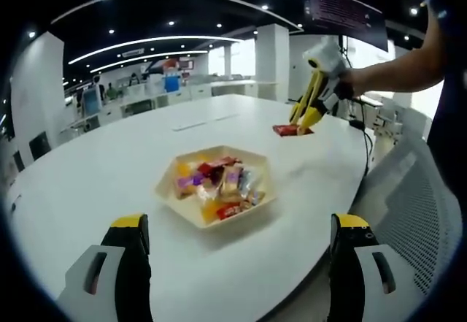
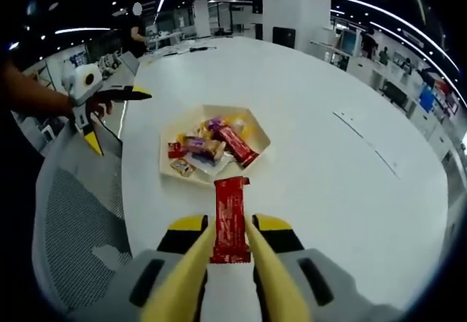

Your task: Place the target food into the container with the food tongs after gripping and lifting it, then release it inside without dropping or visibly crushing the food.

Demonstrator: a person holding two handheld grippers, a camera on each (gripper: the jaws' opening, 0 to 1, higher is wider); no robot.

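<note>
Left gripper view, left to right. The left gripper (image 1: 239,243) stands with jaws wide apart, holding nothing, low over the white table (image 1: 87,169). Ahead of it sits the container, a pale hexagonal tray (image 1: 216,185) already filled with assorted wrapped snacks (image 1: 219,183). Farther right, near the table's far edge, the right gripper (image 1: 300,123) carries yellow tongs clamped on a red bar (image 1: 286,129), lifted just above the tabletop and well apart from the tray. A person's arm (image 1: 398,70) holds this gripper. A mesh chair (image 1: 419,198) stands beside the table.

Right gripper view, left to right. The chair back lies at left, with the left gripper (image 2: 109,99) above it in a hand. The tray (image 2: 213,145) is at centre; the bar (image 2: 229,218), long and flat in a red wrapper, is pinched between the tong arms and points toward the tray, not yet over it.

Risks, as judged from this position. The grip sits on the bar's near part, so the free end could swing or slide out during the carry. Tighter squeezing to prevent this could crush the bar. Opening the tongs short of the rim would leave the bar on the table; the piled snacks could also let it slide back out.
</note>
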